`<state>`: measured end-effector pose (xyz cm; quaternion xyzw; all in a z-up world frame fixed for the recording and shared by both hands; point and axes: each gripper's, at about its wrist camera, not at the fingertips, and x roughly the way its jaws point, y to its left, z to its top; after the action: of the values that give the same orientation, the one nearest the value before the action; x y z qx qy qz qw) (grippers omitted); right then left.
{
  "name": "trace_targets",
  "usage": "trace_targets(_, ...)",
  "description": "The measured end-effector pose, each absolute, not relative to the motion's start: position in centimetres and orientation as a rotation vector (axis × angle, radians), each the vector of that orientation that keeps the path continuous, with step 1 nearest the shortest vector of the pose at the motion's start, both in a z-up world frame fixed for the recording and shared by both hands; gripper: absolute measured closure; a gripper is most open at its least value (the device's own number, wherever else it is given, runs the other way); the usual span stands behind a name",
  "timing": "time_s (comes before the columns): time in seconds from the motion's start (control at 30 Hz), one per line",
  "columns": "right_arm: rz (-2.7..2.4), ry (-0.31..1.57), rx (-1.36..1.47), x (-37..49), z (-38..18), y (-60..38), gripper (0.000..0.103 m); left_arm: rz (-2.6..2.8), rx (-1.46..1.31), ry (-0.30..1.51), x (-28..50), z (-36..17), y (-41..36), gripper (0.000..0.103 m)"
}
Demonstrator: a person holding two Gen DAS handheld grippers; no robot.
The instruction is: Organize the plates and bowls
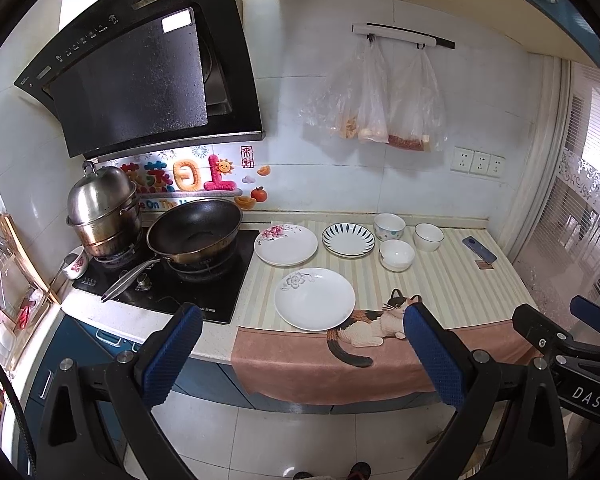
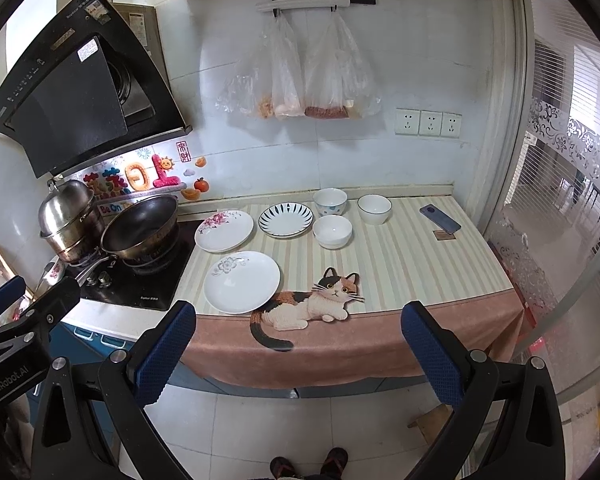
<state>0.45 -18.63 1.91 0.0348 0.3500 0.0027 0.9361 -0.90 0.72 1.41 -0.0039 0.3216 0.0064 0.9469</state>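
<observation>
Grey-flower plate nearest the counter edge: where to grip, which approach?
Grip the grey-flower plate by its near rim, coming in low from the counter's front edge. It lies flat and shallow, so only the raised rim offers purchase, and that side is unobstructed. The left gripper, open, looks best aligned.

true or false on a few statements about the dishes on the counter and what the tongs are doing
1. Both the left tongs and the right tongs are open and hold nothing. True.
2. Three bowls stand on the striped mat. True: the dotted bowl, the rimmed white bowl and the plain white bowl.
3. The blue-striped plate is stacked on the pink-flower plate. False: they lie side by side.
4. The phone lies inside a bowl. False: it lies on the mat, right of the bowls.
5. The grey-flower plate lies nearest the counter's front edge. True.
6. The wok holds a plate. False: it looks empty.
</observation>
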Motion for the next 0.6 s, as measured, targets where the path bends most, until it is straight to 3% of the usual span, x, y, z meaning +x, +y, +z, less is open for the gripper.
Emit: trace_targets(0.6, -0.005, 0.695, 0.082, 0.76, 2.07, -19.38, 0.0, 0.01, -0.004, 0.645, -0.38, 2.35, 0.86, 0.0)
